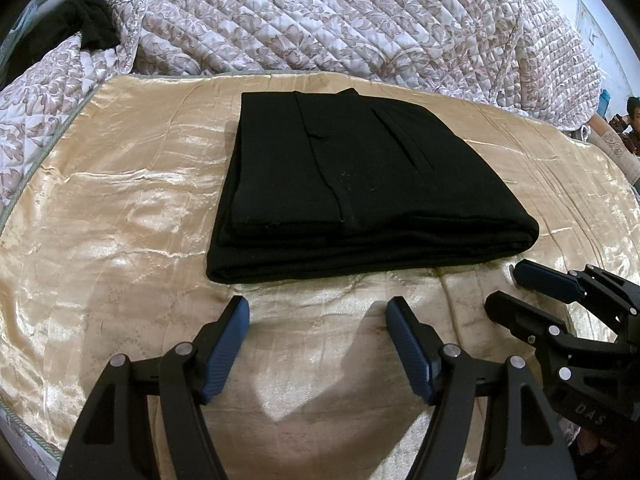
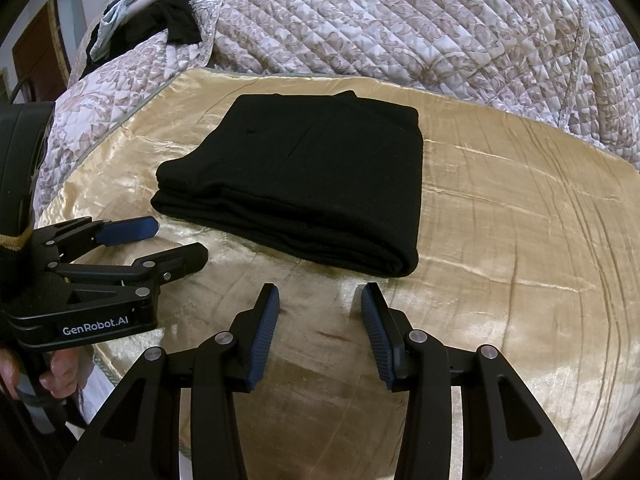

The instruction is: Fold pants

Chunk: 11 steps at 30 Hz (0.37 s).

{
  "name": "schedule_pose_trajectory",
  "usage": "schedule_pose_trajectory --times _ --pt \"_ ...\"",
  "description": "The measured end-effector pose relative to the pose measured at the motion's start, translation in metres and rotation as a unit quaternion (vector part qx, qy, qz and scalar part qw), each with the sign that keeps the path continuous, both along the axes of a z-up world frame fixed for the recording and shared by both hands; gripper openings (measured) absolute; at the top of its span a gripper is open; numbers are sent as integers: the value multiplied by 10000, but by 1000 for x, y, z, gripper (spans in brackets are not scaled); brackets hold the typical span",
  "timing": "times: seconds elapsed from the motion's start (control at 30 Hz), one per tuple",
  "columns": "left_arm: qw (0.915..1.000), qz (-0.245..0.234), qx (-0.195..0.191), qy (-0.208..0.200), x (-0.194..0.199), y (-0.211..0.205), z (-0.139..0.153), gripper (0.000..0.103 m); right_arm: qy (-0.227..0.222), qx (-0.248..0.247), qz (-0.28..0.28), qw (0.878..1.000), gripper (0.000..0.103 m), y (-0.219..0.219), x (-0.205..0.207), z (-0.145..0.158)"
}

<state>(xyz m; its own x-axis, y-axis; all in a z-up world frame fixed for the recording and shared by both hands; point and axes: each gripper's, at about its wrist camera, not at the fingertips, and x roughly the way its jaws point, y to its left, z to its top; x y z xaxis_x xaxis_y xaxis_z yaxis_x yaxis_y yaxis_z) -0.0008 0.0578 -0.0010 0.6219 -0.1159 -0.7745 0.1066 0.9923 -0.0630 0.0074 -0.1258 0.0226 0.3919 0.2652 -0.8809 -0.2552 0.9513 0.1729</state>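
Observation:
The black pants lie folded into a thick flat rectangle on a gold satin cloth; they also show in the right wrist view. My left gripper is open and empty, a short way in front of the fold's near edge. It also shows in the right wrist view at the left, open. My right gripper is open and empty, just in front of the pants' near right corner. It shows in the left wrist view at the right, open.
A quilted floral bedspread is bunched up behind the gold cloth. Dark clothes lie on it at the far left. A person sits at the far right edge.

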Motion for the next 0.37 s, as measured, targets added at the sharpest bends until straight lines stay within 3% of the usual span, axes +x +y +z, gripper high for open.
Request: schedule_pose_trajectory --times 0.37 --pt "10000 0 -4 3 1 1 -1 74 -52 -27 73 10000 47 2 -1 1"
